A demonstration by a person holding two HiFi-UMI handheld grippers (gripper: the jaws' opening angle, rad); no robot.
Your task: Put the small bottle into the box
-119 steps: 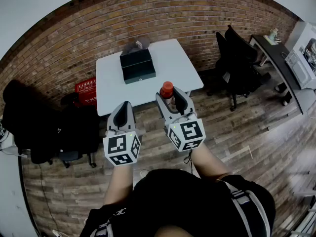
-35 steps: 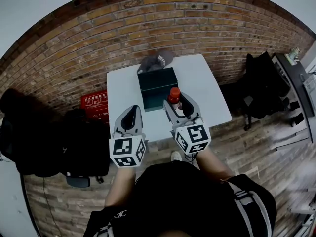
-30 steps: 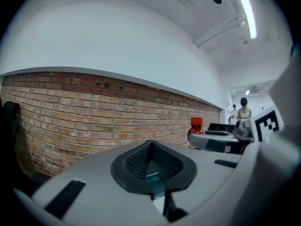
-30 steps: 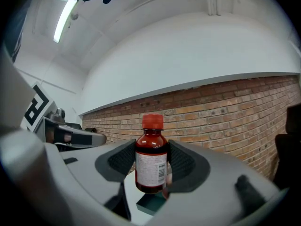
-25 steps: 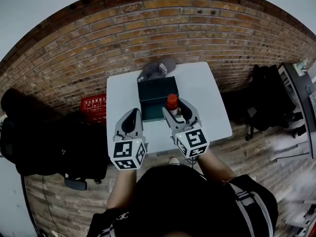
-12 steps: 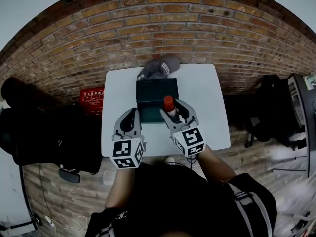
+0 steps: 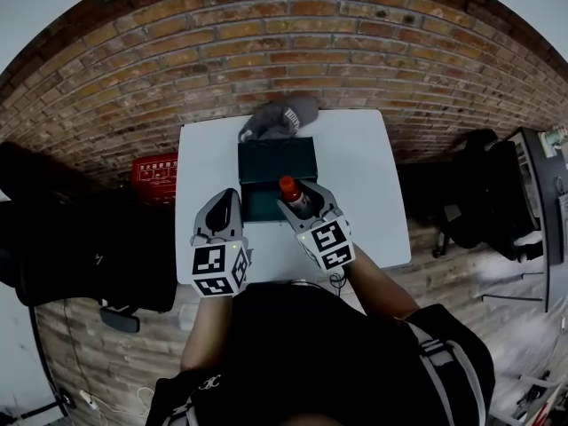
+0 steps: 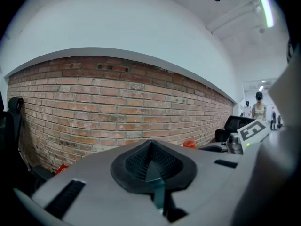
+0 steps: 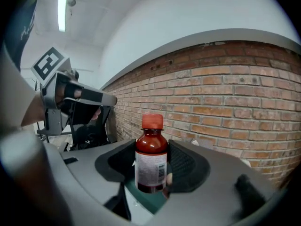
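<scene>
1. Against the brick wall (image 7: 266, 34), a white surface (image 7: 373, 176) carries a dark box (image 7: 275, 160).
2. Left hand-held gripper (image 7: 224, 204), jaws together and empty, hovers beside the box's near-left corner.
3. Right hand-held gripper (image 7: 299, 198) clamps the upright bottle (image 7: 287, 185) above the box's near part.

box (image 7: 266, 160) near corner hidden behind right gripper (image 7: 300, 199), small bottle (image 9: 151, 160) label unreadable

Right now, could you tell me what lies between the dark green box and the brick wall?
A grey cap lies there on the white table, just behind the dark green box; the head view shows it.
</scene>
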